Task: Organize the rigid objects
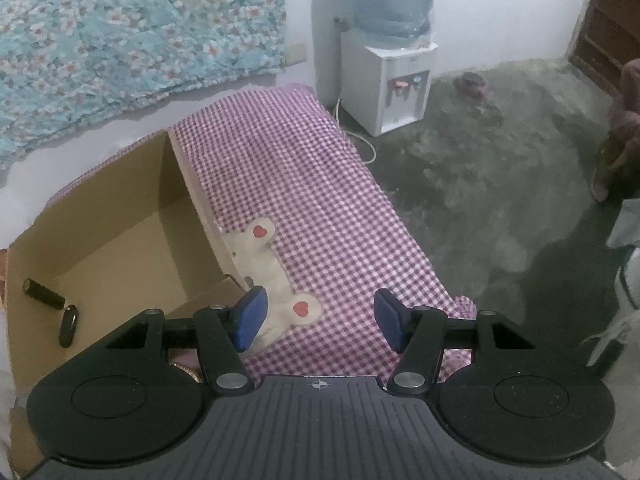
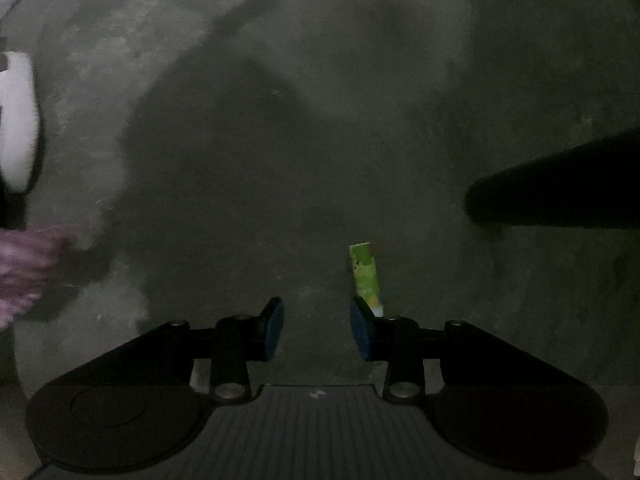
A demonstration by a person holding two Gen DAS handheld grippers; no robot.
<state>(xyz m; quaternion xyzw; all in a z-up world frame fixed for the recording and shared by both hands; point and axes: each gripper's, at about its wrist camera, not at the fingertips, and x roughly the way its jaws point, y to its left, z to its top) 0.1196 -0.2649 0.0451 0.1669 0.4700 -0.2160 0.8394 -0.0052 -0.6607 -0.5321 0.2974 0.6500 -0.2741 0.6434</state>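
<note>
Beside box rim (image 1: pixel 192 184), gaping left tool (image 1: pixel 316 318)

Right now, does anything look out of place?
Yes. A small green box lies on the bare concrete floor, beside the open right gripper, while two dark items already sit inside the cardboard box.

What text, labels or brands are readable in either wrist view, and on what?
None can be read.
Water bottle on the dispenser: blue label, print too blurred.
Green box on the floor in front of the right gripper: printed pattern, no legible letters.
Black cylinder and black oval item in the cardboard box: no visible markings.
</note>
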